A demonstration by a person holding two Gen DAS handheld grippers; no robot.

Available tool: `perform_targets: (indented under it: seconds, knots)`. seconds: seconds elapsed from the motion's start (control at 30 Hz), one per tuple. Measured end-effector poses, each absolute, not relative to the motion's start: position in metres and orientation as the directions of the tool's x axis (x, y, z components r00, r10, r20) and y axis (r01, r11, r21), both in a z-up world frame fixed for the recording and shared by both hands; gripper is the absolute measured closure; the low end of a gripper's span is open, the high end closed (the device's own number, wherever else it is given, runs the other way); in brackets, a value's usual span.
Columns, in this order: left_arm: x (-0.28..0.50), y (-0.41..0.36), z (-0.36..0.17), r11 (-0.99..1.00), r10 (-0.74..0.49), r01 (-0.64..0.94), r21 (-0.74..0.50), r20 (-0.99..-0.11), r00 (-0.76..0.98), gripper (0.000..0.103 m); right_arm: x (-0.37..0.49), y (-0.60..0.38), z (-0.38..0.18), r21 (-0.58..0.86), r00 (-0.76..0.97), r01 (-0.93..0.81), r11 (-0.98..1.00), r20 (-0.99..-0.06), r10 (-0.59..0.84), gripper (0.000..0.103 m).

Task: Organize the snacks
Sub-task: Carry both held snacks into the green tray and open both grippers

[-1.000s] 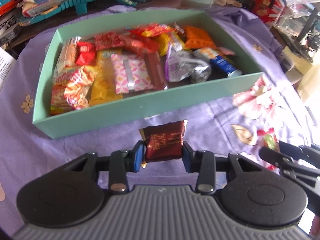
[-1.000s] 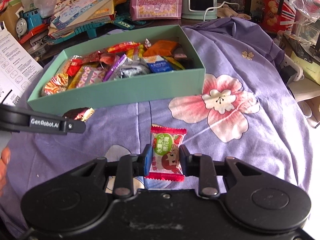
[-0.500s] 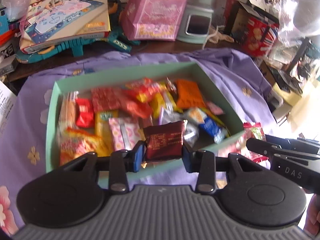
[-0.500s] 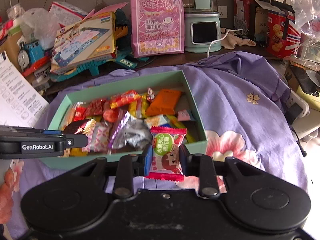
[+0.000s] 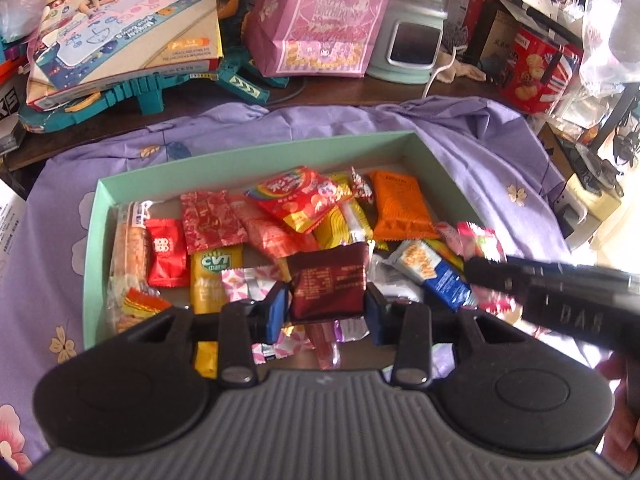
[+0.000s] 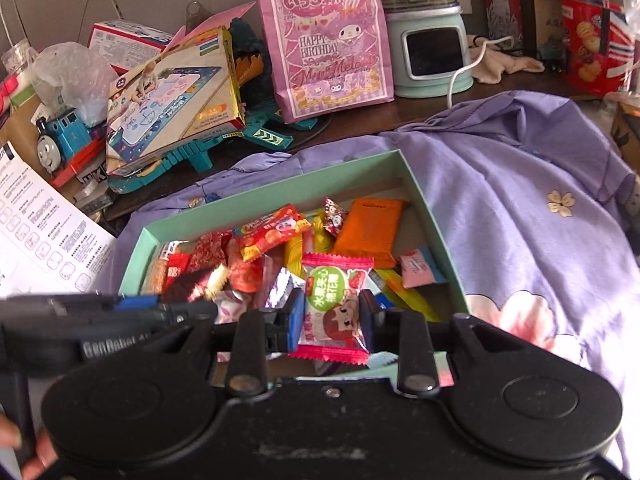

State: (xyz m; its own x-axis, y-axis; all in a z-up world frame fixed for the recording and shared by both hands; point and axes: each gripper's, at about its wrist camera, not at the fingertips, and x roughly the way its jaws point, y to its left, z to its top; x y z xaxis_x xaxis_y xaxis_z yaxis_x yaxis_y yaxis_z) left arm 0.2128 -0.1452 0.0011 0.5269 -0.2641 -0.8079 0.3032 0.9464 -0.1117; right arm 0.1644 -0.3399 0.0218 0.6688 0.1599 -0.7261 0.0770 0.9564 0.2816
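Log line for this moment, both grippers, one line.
left gripper: shut on dark red packet | right gripper: shut on strawberry candy packet | both over green box | release: not yet

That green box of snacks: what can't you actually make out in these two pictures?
- Near wall of the green box: hidden in both views behind the gripper bodies.
- Snacks under the dark red packet held by the left gripper: mostly covered in the left view.
- Left gripper in the right view: blurred, its lettering partly unreadable.
- Right gripper covers the floor beneath its strawberry candy.
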Motion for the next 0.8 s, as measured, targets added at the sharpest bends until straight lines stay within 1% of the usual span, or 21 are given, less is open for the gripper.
perform_targets:
  seconds: [0.03, 0.07, 0.1, 0.13, 0.17, 0.2, 0.43, 0.57, 0.8]
  knots:
    - [0.213, -0.146, -0.002, 0.948, -0.253, 0.303, -0.099, -0.812, 0.526, 0.057, 0.168, -0.342, 0.020, 0.303, 0.665, 0.082, 0.950, -0.727, 0.174, 0.054]
    - [0.212, -0.146, -0.005, 0.951, -0.237, 0.298, -0.084, -0.818, 0.524, 0.045, 0.169, -0.345, 0.018, 0.319, 0.665, 0.093, 0.943, -0.725, 0.180, 0.023]
    - [0.212, -0.146, -0.008, 0.953, -0.225, 0.293, -0.075, -0.824, 0.521, 0.025, 0.168, -0.346, 0.017, 0.331, 0.672, 0.106, 0.938, -0.719, 0.178, 0.011]
    - [0.212, -0.146, -0.012, 0.956, -0.213, 0.285, -0.068, -0.828, 0.519, 0.016, 0.167, -0.348, 0.016, 0.339, 0.680, 0.117, 0.933, -0.712, 0.173, 0.000]
    - [0.211, -0.145, -0.014, 0.959, -0.204, 0.277, -0.063, -0.829, 0.520, 0.004, 0.166, -0.350, 0.014, 0.344, 0.680, 0.125, 0.931, -0.713, 0.172, 0.000]
    - [0.211, -0.144, -0.017, 0.962, -0.195, 0.266, -0.059, -0.832, 0.519, 0.000, 0.166, -0.351, 0.013, 0.346, 0.675, 0.135, 0.928, -0.718, 0.170, 0.000]
    - [0.209, -0.135, -0.034, 0.974, -0.162, 0.217, -0.065, -0.872, 0.462, 0.000, 0.160, -0.350, 0.005, 0.312, 0.648, 0.176, 0.934, -0.751, 0.129, 0.000]
    - [0.202, -0.133, -0.031, 0.974, -0.159, 0.221, -0.059, -0.869, 0.469, 0.000, 0.151, -0.344, 0.008, 0.268, 0.641, 0.170, 0.948, -0.761, 0.100, 0.000]
    - [0.185, -0.126, -0.017, 0.974, -0.167, 0.218, -0.065, -0.855, 0.492, 0.000, 0.137, -0.339, 0.017, 0.237, 0.633, 0.158, 0.959, -0.770, 0.086, 0.000]
